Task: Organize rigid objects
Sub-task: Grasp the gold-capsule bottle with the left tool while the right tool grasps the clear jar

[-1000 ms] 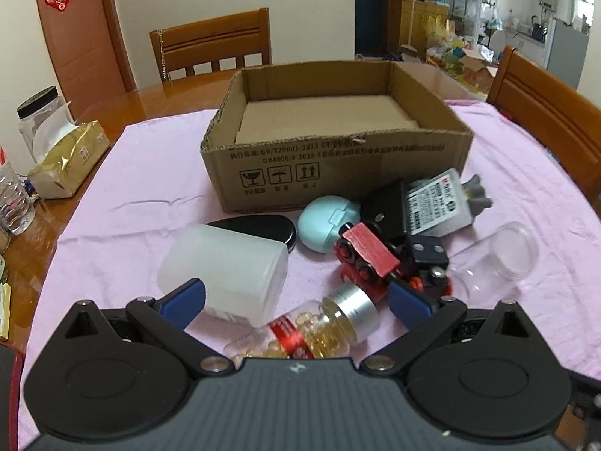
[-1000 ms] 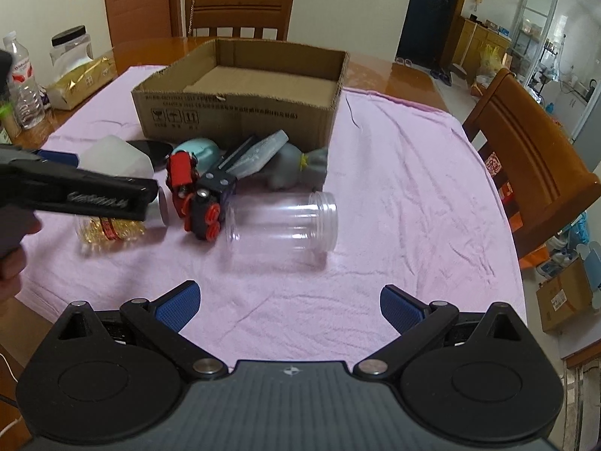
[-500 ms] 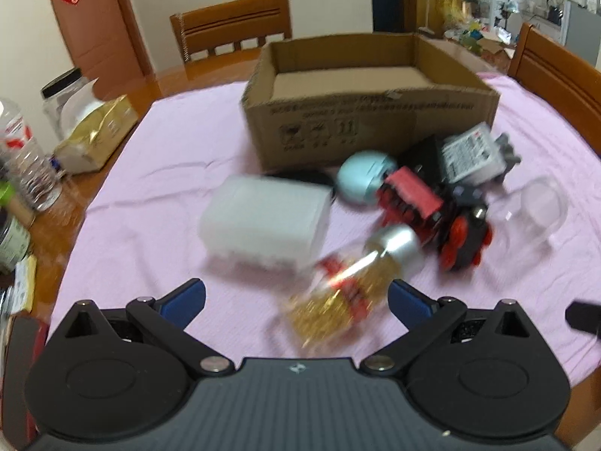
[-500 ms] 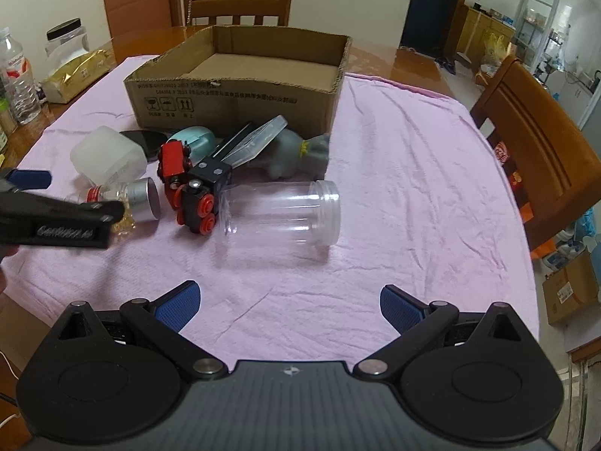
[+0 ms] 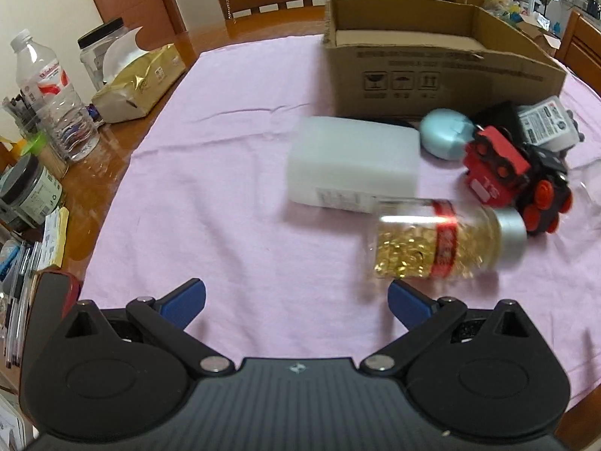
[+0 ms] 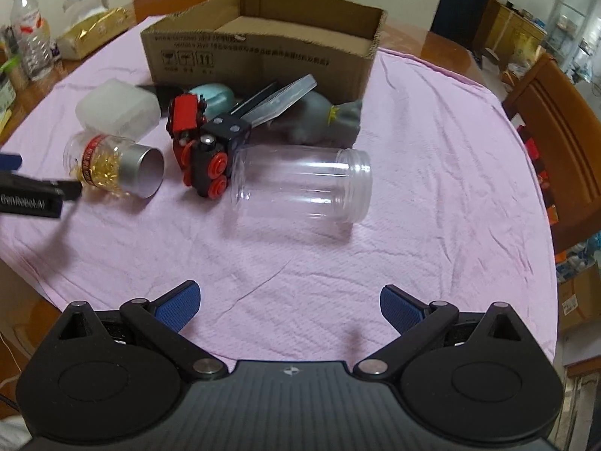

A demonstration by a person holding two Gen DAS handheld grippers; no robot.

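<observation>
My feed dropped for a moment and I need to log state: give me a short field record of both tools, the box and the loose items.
left tool: open, empty, above the cloth near the pill bottle
right tool: open, empty, facing the clear jar
box: open top, no items visible inside
pill bottle: on its side, silver cap toward the toy train
clear jar: on its side, no lid, mouth pointing right
white container: lying in front of the box
cloth: pink, covers the table

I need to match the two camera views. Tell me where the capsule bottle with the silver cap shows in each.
Left wrist: capsule bottle right of centre, lying on its side, cap pointing right.
Right wrist: capsule bottle at left, cap facing the camera.
Shared landmark: cardboard box behind it in both views.
</observation>
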